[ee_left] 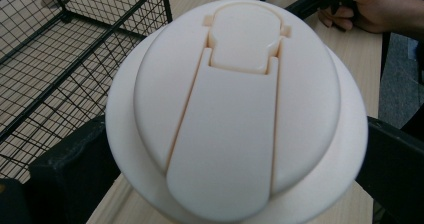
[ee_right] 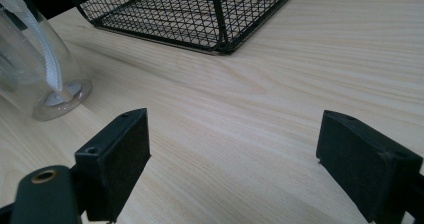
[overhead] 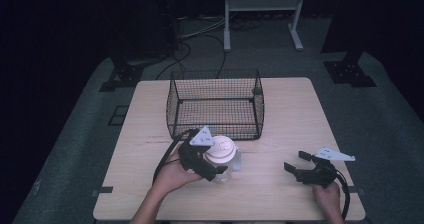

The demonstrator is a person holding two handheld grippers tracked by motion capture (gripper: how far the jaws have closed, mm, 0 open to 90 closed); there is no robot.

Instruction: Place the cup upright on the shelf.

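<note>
So my left fingers (overhead: 212, 170) are clamped, I think, on the lidded clear cup (overhead: 223, 156) standing upright on the tabletop (overhead: 290, 114), wire basket (overhead: 216, 104) just beyond it, while my right fingers (overhead: 296, 162) sit spread and empty well off.

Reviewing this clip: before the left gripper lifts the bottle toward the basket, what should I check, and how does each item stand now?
1. Left gripper jaws on both sides of the bottle: ok, they flank it just below the lid.
2. Grip firmly closed: cannot tell.
3. Lid seated, flip cap down: ok.
4. Bottle upright on the table: ok, its base sits flat.
5. Basket open on top with room inside: ok, though a small item sits in its far right corner.
6. Right gripper out of the path: ok, open and empty, off to the right.
</note>
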